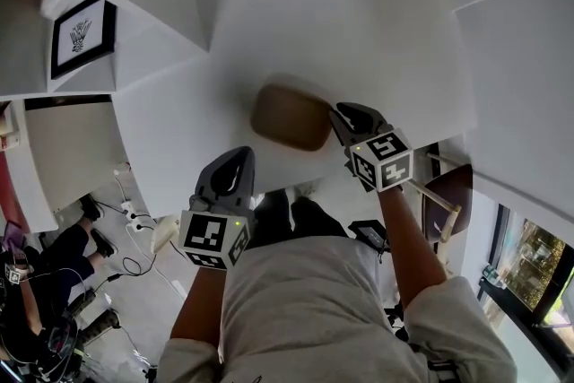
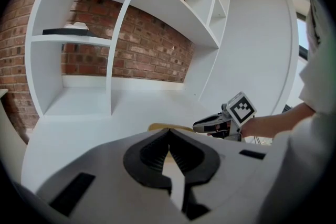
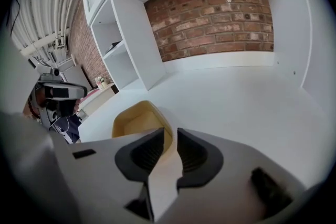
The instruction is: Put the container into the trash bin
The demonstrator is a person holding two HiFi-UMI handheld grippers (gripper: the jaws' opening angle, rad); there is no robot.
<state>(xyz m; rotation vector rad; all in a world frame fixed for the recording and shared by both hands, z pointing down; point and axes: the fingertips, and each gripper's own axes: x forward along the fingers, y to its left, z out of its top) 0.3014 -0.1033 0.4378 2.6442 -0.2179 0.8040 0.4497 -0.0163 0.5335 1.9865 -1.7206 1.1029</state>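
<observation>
Our right gripper [image 3: 170, 139] is clamped on the rim of the tan, rounded-square pulp container [image 3: 134, 122], at lower centre of its view on the white table [image 3: 236, 97]; so slight a bite could let it swing or slip. Our left gripper [image 2: 169, 136] sits closed, empty

A white tabletop [image 1: 359, 31] carries 1 tan, rounded container [image 1: 290, 116], open side up. Behind the container, the top runs back to a brick wall [image 3: 210, 13]. The container is blurred, so I cannot tell whether its base rests fully on the top. Well to the left of the container stands white shelving [image 2: 71, 39]. 1 board holds a dark flat tray [image 2: 65, 31], and another a black-framed picture [image 1: 82, 36] lying flat.
</observation>
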